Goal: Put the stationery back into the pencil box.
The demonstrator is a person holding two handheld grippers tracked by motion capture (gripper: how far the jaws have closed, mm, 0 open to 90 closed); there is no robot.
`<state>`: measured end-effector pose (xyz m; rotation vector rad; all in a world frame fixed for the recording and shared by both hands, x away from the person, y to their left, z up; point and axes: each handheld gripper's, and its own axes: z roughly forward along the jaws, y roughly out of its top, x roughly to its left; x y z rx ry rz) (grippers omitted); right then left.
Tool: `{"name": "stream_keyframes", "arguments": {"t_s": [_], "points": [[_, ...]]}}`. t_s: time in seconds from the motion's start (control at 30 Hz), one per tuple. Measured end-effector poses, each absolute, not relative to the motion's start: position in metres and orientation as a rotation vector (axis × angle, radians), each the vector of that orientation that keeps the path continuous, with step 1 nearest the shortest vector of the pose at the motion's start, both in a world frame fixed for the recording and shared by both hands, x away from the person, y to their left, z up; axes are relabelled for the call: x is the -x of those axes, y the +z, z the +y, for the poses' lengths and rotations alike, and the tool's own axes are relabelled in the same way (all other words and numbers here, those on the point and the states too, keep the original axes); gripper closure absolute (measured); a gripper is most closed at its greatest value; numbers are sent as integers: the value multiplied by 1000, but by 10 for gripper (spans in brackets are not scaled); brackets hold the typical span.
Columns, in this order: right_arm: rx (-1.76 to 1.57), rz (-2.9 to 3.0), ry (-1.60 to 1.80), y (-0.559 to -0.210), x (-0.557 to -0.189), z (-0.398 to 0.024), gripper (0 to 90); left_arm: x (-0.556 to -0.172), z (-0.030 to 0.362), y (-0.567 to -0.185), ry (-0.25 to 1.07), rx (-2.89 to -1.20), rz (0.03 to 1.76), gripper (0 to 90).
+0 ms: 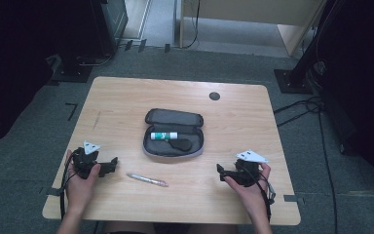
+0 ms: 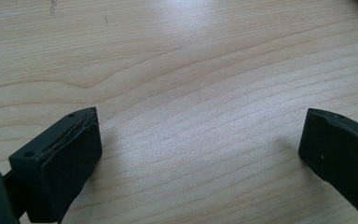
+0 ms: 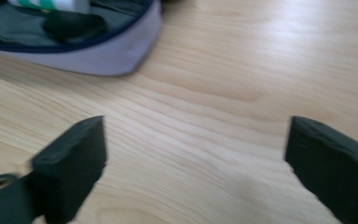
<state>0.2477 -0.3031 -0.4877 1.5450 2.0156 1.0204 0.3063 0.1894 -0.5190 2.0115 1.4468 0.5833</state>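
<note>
Pale wooden surface (image 1: 126, 97) carries the pen (image 1: 147, 179) at the case's (image 1: 173, 151) seven o'clock, so we bring the empty, wide-open left hand-held gripper (image 1: 111, 163) squarely across it while the right hand-held gripper (image 1: 220, 171) waits, agape.

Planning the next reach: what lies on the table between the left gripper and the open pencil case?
Only bare wood lies between the left gripper and the pencil case in the high view; the pen lies nearer the person, off that line.
</note>
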Motion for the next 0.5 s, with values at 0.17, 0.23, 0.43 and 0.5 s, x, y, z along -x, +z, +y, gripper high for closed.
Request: {"name": "stream_keyframes", "arguments": {"t_s": [0.17, 0.23, 0.43, 0.5], "points": [[-1582, 1989, 980, -491, -242, -321, 0, -306, 189, -519, 583, -2012, 1447, 0], [-1583, 1964, 943, -493, -239, -329, 0, -306, 189, -519, 584, -2011, 1447, 0], [-1614, 1936, 883, -502, -235, -351, 0, -306, 189, -519, 584, -2011, 1447, 0], [-1642, 1931, 846, -511, -234, -360, 0, -306, 189, -519, 583, -2010, 1447, 0]]}}
